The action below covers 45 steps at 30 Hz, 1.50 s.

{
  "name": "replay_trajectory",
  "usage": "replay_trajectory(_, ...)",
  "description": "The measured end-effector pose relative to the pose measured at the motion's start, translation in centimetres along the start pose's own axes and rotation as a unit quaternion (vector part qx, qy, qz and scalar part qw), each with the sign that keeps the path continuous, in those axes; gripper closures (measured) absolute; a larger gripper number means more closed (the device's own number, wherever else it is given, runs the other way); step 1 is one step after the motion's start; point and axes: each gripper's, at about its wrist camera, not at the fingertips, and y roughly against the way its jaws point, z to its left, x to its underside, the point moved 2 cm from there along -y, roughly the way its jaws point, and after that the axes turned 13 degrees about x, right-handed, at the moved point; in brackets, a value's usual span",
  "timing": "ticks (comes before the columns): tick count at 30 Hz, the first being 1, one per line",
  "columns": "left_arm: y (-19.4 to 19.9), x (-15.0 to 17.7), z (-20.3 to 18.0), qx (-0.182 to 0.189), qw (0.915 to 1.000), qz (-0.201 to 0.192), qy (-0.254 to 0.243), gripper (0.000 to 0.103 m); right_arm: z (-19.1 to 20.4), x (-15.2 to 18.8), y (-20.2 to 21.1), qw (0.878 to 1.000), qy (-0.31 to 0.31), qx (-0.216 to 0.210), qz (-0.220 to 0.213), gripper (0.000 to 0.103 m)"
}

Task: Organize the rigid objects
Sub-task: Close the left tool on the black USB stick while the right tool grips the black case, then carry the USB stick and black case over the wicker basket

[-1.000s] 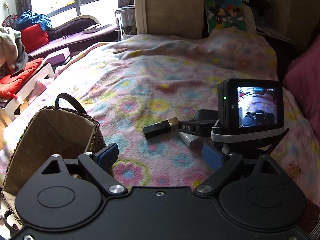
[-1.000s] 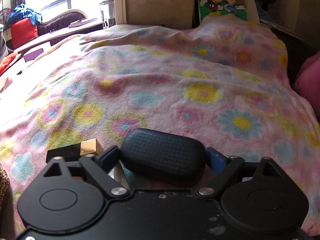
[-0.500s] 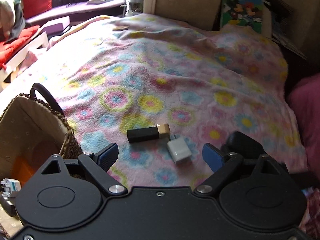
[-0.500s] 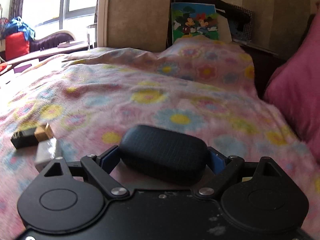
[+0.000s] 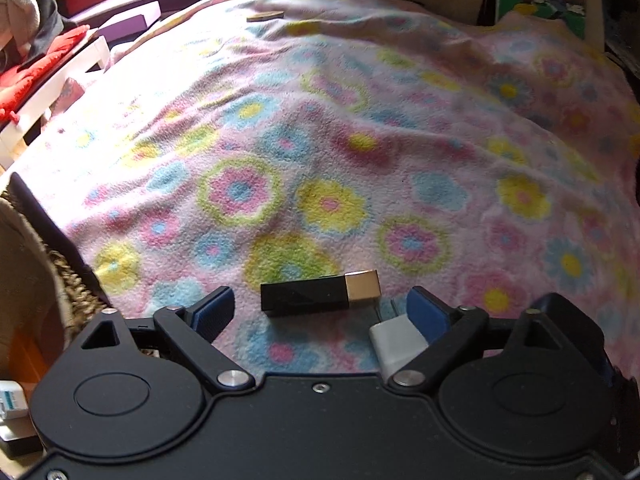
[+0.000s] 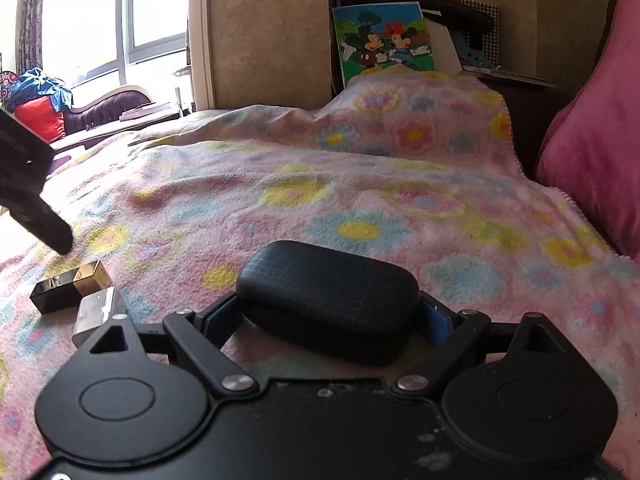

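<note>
A black box with a gold end (image 5: 320, 294) lies on the flowered blanket (image 5: 320, 140), between the blue pads of my left gripper (image 5: 320, 304). Those jaws are opening wide and do not touch the box. A white plug adapter (image 5: 396, 340) lies against the left gripper's right finger (image 5: 426, 314). Both items also show in the right wrist view: the box (image 6: 68, 286) and the adapter (image 6: 98, 314). My right gripper (image 6: 328, 312) has a black textured case (image 6: 328, 296) between its pads, low on the blanket. Its jaws are easing open while the pads still touch the case's ends.
A woven basket (image 5: 24, 280) with small items inside stands at the left edge of the bed. A pink cushion (image 6: 592, 152) lies on the right. A picture book (image 6: 384, 44) leans behind the bed. A black part of the left gripper (image 6: 32, 200) juts in from the left.
The left gripper has swung away from the basket and come down over the black and gold box, and its jaws stand wider. The right gripper carried the case rightward, then stopped.
</note>
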Motion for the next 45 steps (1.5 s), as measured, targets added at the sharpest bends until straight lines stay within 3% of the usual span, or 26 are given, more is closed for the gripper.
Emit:
replay_trajectory(7,-2.3,-0.3,-0.3,-0.014,0.9998,0.014,-0.004,0.007,0.2,0.0,0.2,1.0,0.005,0.003,0.001,0.011)
replay_trajectory(19,-5.9,-0.3,0.7,-0.004,0.9977,0.063,0.022,0.007,0.2,0.0,0.2,1.0,0.005,0.003,0.0,0.01)
replay_trajectory(26,-6.5,-0.3,0.7,0.004,0.9977,0.064,0.023,0.007,0.2,0.0,0.2,1.0,0.006,0.003,0.0,0.01)
replay_trajectory(28,-6.4,-0.3,0.7,0.015,0.9977,0.062,0.024,0.02,0.2,0.0,0.2,1.0,0.006,0.003,0.0,0.01)
replay_trajectory(30,-6.1,-0.3,0.8,0.024,0.9974,0.063,0.024,0.026,0.2,0.0,0.2,1.0,0.005,0.003,0.0,0.01)
replay_trajectory(39,-4.4,0.3,1.6,0.045,0.9941,0.083,0.055,0.026,0.3,0.0,0.2,1.0,0.005,0.002,-0.001,0.01)
replay_trajectory(45,-1.8,-0.1,1.1,0.045,0.9963,0.055,0.049,0.026,0.3,0.1,0.2,1.0,0.005,0.002,-0.002,0.01)
